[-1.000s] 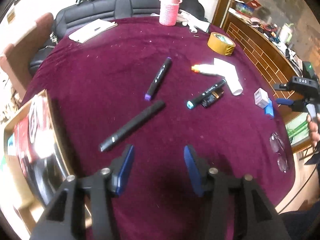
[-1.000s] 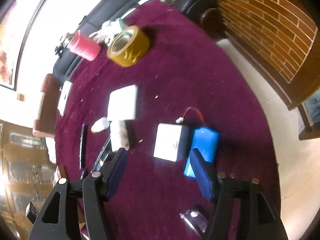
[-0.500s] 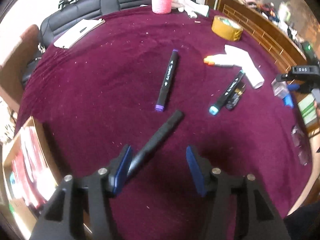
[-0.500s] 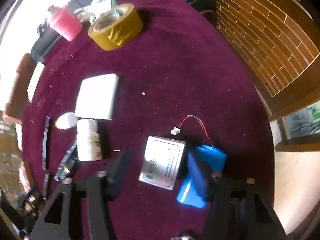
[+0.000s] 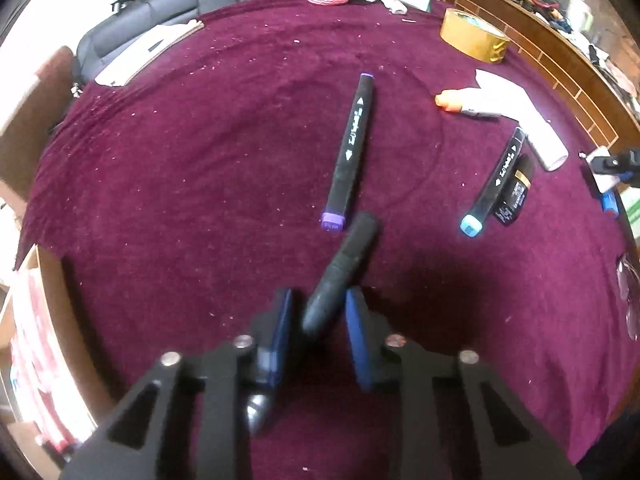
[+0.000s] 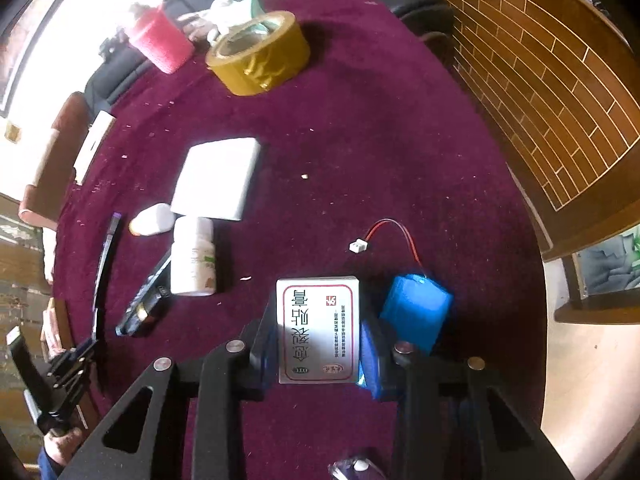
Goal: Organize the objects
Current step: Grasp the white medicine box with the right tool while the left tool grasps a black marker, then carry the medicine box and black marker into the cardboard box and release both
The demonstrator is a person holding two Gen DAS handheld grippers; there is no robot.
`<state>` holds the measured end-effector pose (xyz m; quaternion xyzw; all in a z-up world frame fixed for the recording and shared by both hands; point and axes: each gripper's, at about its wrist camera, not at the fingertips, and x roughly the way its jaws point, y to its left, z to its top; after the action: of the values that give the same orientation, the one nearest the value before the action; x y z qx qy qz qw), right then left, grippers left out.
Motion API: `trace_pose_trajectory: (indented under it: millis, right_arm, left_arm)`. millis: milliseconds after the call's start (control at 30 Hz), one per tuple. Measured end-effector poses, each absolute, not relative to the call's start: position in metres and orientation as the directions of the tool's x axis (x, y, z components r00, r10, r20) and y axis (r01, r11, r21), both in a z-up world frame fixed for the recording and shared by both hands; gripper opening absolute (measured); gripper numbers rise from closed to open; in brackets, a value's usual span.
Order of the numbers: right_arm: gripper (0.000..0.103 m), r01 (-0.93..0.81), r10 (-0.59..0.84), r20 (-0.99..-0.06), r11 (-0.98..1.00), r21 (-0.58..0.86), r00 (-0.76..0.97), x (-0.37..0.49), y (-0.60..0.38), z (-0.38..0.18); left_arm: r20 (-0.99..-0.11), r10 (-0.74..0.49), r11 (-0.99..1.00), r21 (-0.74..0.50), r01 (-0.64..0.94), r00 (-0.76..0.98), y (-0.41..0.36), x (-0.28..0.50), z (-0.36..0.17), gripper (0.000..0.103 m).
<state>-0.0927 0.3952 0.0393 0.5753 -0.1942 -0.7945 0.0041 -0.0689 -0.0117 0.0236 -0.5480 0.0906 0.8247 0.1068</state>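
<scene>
In the left wrist view my left gripper (image 5: 316, 312) is shut on a plain black pen (image 5: 340, 276), which points away over the maroon table (image 5: 200, 160). A black marker with a purple cap (image 5: 352, 148) lies just beyond it. A black marker with a blue cap (image 5: 496, 184) lies to the right. In the right wrist view my right gripper (image 6: 316, 340) is shut on a white medicine box with red print (image 6: 316, 328). A blue battery pack with red wires (image 6: 416, 312) lies against its right finger.
A yellow tape roll (image 6: 260, 52), a pink cup (image 6: 160, 40), a white box (image 6: 218, 178) and a white bottle (image 6: 194, 256) lie beyond the right gripper. An open cardboard box (image 5: 36, 340) stands at the table's left edge. Glasses (image 5: 628, 292) lie at the right edge.
My left gripper moved forward over the black pen and shut on it. My right gripper moved onto the white medicine box and shut on it.
</scene>
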Motion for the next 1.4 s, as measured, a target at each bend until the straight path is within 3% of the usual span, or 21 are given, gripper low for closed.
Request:
trace_pose_trajectory:
  millis: [33, 433, 1133, 1400]
  right_arm:
    - [0.037, -0.201, -0.250, -0.904, -0.922, 0.332, -0.347, -0.089, 0.394, 0.043]
    - [0.037, -0.014, -0.437, -0.827, -0.882, 0.472, -0.353, -0.058, 0.346, 0.056]
    - [0.038, 0.315, -0.556, -0.785, -0.823, 0.473, -0.272, -0.026, 0.152, 0.099]
    - [0.038, 0.483, -0.609, -0.777, -0.734, 0.477, -0.158, -0.009, 0.053, 0.109]
  left_arm:
    - [-0.922, 0.072, -0.966, 0.031, -0.258, -0.380, -0.010, -0.066, 0.024, 0.014]
    - [-0.874, 0.252, -0.966, -0.254, -0.052, -0.415, -0.019, -0.009, 0.045, 0.014]
    - [-0.721, 0.261, -0.914, -0.399, 0.077, -0.642, -0.138, 0.096, 0.128, 0.015]
    - [-0.716, 0.162, -0.904, -0.384, 0.189, -0.679, -0.220, 0.135, 0.134, 0.015]
